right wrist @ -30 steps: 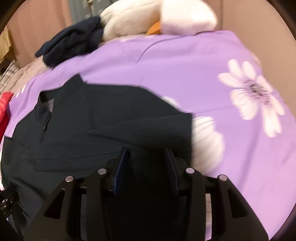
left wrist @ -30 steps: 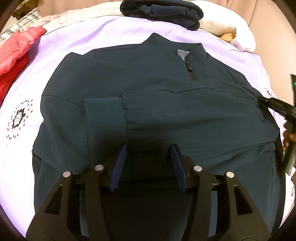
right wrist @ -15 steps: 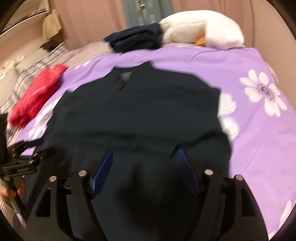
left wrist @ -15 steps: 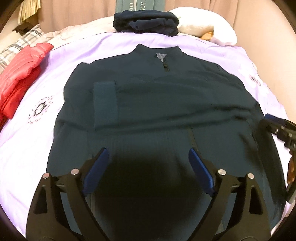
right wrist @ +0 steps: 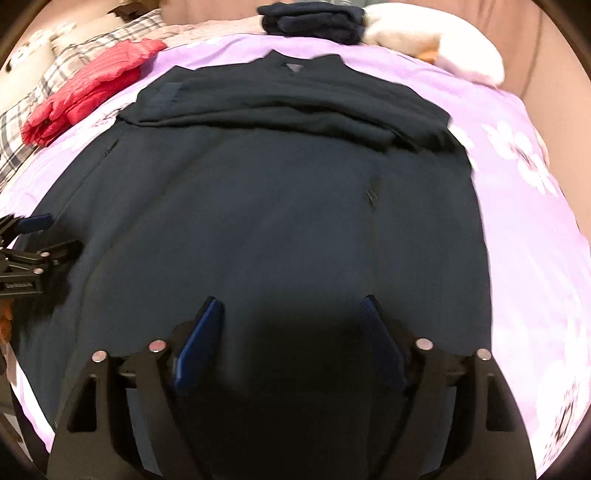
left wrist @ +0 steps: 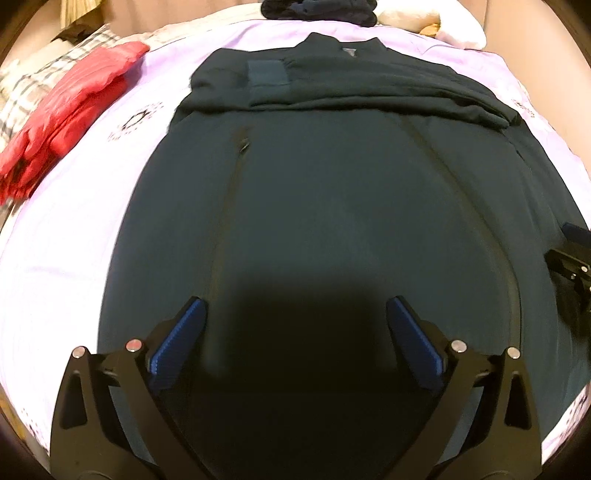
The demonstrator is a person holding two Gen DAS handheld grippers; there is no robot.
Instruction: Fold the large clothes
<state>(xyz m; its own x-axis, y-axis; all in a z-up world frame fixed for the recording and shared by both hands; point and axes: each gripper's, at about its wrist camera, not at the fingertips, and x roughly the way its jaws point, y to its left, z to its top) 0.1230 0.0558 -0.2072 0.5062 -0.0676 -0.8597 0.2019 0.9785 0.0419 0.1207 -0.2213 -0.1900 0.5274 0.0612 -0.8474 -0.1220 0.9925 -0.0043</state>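
A dark teal zip jacket [left wrist: 325, 192] lies flat, front up, on a purple flowered bedspread [left wrist: 74, 229]. Both sleeves are folded across its chest, one ribbed cuff [left wrist: 267, 74] near the collar. It also fills the right wrist view [right wrist: 277, 206]. My left gripper [left wrist: 295, 325] is open and empty above the jacket's lower part. My right gripper [right wrist: 291, 317] is open and empty above the same lower part. The right gripper shows at the right edge of the left wrist view [left wrist: 570, 258]; the left gripper shows at the left edge of the right wrist view [right wrist: 26, 258].
A red puffer jacket [left wrist: 70, 110] lies left of the jacket on the bed, also in the right wrist view [right wrist: 92, 85]. A folded dark garment [right wrist: 314, 20] and a white pillow [right wrist: 436, 40] lie at the bed's head. A plaid cloth [right wrist: 44, 96] lies far left.
Both grippers have let go of the sleeves, opened wide and pulled back from the chest toward the jacket's hem. The sleeves stay folded across the chest.
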